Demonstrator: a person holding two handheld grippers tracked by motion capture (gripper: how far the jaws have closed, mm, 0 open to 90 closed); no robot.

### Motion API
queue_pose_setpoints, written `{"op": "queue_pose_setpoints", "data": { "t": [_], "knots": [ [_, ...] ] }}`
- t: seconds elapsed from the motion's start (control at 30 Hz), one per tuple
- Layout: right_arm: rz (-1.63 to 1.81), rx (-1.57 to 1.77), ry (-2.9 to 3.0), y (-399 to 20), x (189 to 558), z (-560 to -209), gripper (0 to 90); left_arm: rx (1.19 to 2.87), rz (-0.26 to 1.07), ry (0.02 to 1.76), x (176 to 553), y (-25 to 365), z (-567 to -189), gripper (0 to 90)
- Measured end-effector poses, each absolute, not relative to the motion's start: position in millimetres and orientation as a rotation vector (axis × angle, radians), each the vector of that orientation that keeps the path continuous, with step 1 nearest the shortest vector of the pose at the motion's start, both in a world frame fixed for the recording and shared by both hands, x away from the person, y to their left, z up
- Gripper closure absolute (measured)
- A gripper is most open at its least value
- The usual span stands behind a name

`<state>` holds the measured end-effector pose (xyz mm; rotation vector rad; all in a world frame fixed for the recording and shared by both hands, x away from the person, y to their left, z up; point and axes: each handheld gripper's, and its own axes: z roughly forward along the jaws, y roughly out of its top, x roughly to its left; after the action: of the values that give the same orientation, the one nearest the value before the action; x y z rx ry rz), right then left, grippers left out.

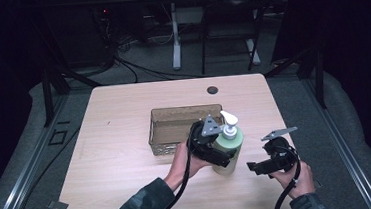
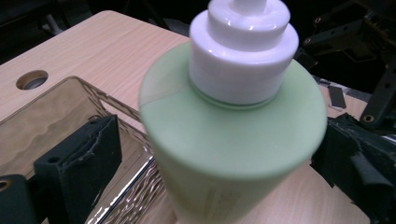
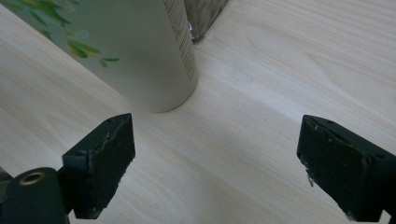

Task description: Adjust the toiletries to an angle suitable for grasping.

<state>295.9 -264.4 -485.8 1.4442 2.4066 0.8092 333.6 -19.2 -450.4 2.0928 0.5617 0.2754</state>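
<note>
A pale green pump bottle [image 1: 231,148] with a white pump head stands upright on the wooden table [image 1: 126,139], just in front of the right end of a clear ribbed tray [image 1: 184,108]. My left gripper [image 1: 221,154] reaches in from the bottle's left. In the left gripper view the bottle [image 2: 233,135] stands between the jaws, and a gap shows between the left pad [image 2: 79,163] and the bottle's wall, so the gripper [image 2: 219,156] is open. My right gripper [image 1: 256,167] hovers to the bottle's right, open and empty [image 3: 215,158], facing the bottle's base [image 3: 140,56].
The tray [image 2: 123,112] looks empty and sits mid-table; its corner [image 3: 205,14] shows behind the bottle. A round cable hole [image 1: 212,90] lies near the table's far edge. Both forearms enter over the front edge. Dark floor, table legs and cables lie beyond.
</note>
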Motion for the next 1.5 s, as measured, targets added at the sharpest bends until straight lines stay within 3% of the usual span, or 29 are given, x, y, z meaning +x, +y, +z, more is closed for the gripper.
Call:
{"op": "queue_pose_setpoints", "data": {
  "t": [0.53,1.0,1.5],
  "knots": [
    [0.800,1.444,2.414,-264.0,296.2,-486.4,10.8,2.266,0.332,0.678,324.4,82.3,-477.4,0.1],
    [0.782,1.456,2.433,-264.0,296.9,-488.0,10.3,2.332,0.293,0.899,318.5,176.4,-496.3,0.0],
    [0.759,1.466,2.462,-265.2,302.3,-490.4,10.4,2.361,0.305,0.974,327.2,200.2,-499.7,0.1]
  ]
}}
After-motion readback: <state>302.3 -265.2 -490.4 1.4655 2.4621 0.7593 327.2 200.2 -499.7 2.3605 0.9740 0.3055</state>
